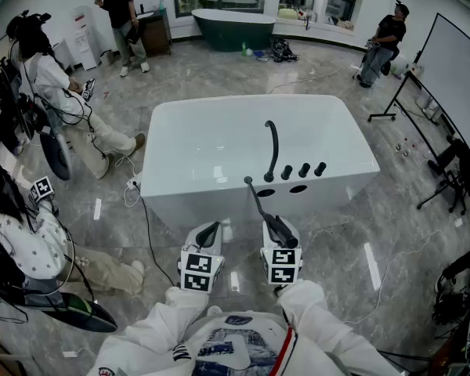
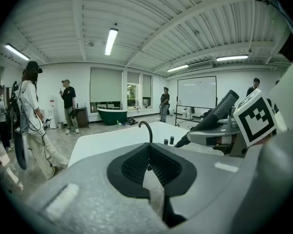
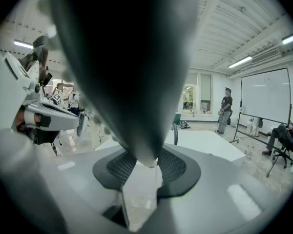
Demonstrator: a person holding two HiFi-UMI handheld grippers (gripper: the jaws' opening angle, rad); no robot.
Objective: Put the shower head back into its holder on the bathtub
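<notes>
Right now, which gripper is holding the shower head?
The right gripper, shut on the dark shower head; the left gripper is shut and empty.
</notes>
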